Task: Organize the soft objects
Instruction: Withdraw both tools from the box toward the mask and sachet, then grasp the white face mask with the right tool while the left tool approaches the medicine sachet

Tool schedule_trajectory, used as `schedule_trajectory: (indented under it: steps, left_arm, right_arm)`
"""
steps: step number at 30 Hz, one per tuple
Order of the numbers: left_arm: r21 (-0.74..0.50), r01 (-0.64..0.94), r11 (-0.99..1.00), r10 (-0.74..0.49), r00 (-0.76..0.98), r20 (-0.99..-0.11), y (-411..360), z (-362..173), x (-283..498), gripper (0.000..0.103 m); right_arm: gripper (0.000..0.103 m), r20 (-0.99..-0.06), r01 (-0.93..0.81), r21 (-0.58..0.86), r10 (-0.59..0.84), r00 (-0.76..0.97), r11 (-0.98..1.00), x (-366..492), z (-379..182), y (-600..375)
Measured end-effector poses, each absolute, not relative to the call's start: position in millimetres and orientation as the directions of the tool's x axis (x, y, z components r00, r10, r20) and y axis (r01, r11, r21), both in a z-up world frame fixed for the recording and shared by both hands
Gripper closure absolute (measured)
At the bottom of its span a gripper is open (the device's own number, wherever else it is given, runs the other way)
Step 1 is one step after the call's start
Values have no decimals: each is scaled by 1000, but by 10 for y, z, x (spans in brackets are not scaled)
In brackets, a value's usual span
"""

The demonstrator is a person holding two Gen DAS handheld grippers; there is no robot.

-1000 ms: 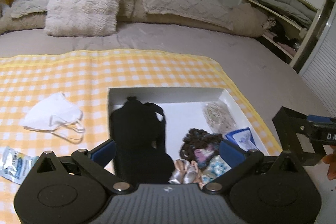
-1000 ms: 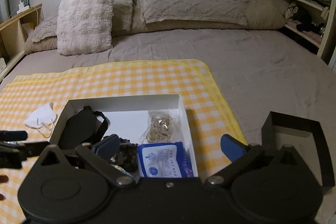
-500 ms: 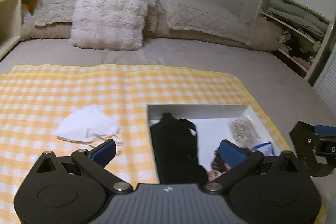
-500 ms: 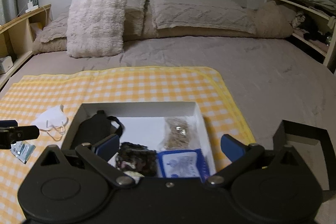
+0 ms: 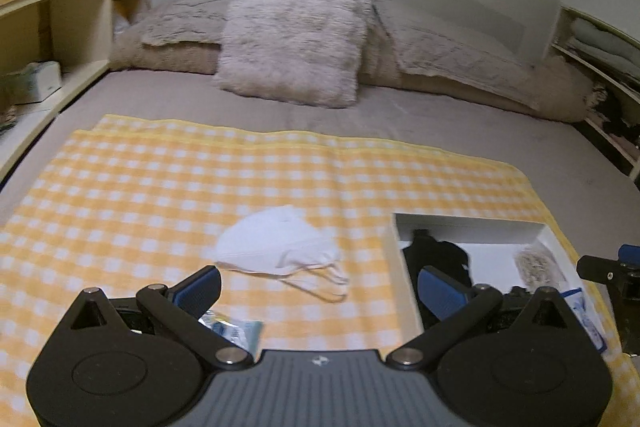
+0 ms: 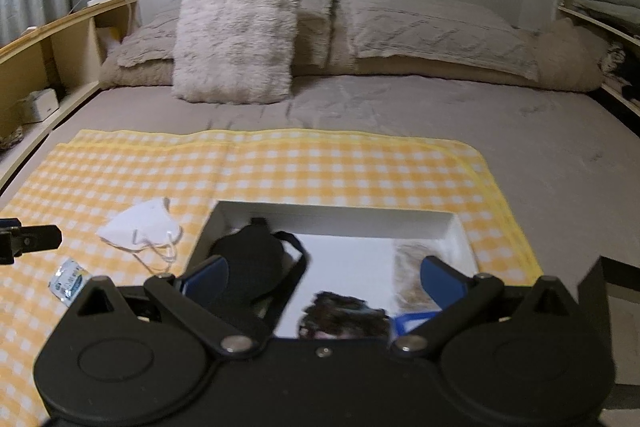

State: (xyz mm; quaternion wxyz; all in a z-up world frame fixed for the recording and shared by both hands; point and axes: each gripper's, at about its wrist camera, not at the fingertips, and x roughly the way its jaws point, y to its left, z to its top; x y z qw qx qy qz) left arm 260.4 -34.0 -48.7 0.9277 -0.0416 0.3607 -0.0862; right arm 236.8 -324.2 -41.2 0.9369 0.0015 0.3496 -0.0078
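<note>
Both tongs stood apart and empty. The left tongs point(image 5: 318, 285) hung over the yellow checked cloth point(image 5: 160, 195) on the bed, just short of the white face mask point(image 5: 276, 247). The right tongs point(image 6: 324, 277) hung over the white box point(image 6: 460, 227), which held a black eye mask point(image 6: 250, 263) and what looked like a dark scrunchie point(image 6: 344, 317).
</note>
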Motion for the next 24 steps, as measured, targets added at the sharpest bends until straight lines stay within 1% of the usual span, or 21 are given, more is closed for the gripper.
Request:
schedule_trajectory:
  steps: [6, 18, 21, 24]
  left_arm:
    - [-130, 94, 987, -157, 729, -666, -16, -500, 2584, 0]
    - [-110, -41, 993, -48, 716, -697, 627, -638, 2615, 0]
    - [-93, -43, 995, -36, 701, -712, 694, -714, 2642, 0]
    - [-65, -6, 998, -44, 674, -737, 687, -827, 2685, 0]
  right_arm:
    - [0, -657, -32, 25, 41, 753, 999, 2522, -438, -2945]
    - [0, -673, -134, 50, 133, 727, 990, 2842, -588, -2267]
    - [0, -670, -136, 79, 154, 726, 987, 2930, -619, -2150]
    - [0, -660, -141, 101, 172, 731, 985, 3009, -651, -2048]
